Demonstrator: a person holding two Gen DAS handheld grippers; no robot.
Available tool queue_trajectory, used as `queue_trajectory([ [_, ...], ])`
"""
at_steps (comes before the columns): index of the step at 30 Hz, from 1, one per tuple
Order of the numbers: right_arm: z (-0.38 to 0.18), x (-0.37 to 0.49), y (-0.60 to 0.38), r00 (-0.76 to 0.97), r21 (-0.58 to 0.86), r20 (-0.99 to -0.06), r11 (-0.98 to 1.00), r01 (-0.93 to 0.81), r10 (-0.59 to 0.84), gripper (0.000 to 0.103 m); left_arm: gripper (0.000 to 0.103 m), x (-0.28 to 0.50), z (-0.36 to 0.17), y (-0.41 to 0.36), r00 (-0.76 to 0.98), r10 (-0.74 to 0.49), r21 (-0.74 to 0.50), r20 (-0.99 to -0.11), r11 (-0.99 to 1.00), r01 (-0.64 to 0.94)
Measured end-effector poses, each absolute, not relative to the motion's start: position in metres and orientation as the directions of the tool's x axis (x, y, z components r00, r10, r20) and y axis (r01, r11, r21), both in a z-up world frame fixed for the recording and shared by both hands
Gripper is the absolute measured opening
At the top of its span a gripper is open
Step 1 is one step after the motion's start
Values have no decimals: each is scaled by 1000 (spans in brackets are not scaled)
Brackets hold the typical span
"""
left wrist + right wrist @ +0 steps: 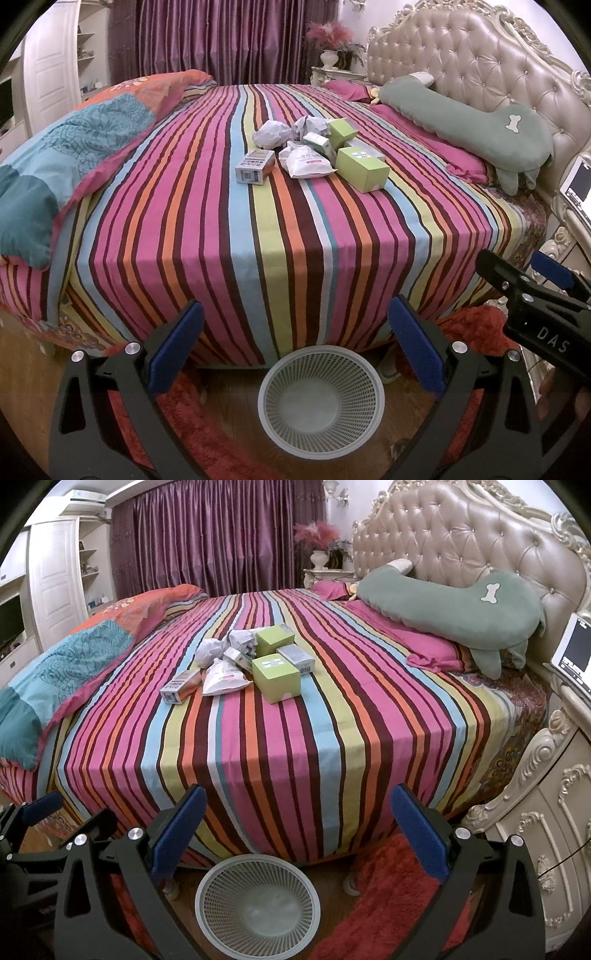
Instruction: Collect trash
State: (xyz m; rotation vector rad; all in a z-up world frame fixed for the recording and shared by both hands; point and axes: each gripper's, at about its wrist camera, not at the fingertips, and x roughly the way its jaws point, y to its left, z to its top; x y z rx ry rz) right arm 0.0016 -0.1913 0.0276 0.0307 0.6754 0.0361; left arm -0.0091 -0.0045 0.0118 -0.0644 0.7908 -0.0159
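Bedside, both claws [295,347] [297,829] spread wide.

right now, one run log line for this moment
stage: start | left gripper: open | right gripper: open | trash pile: on bed | basket: empty, on floor

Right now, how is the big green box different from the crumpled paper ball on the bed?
The green box has flat sides and sharp corners; the paper ball is lumpy and wrinkled. The box is bright green, the ball whitish grey. The box sits nearer the bed's edge, the ball farther back. Both lie in the same trash pile.
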Motion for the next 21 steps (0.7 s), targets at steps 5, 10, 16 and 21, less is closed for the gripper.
queue_trajectory([
  [5,28,2,-191,782,39,-622,999,-23,42,95,97,-10,10,-4,701,-39,-65,-712,998,-10],
  [10,27,1,-191,785,32,-618,999,-29,42,95,97,-9,7,-3,698,-41,-71,-715,997,-13],
  [16,25,2,-191,783,45,-619,998,-40,59,95,97,-9,2,-3,693,-36,-59,-720,998,-10],
  [21,24,3,-191,784,51,-618,998,-38,62,96,97,-8,1,-3,691,-34,-63,-722,998,-17],
])
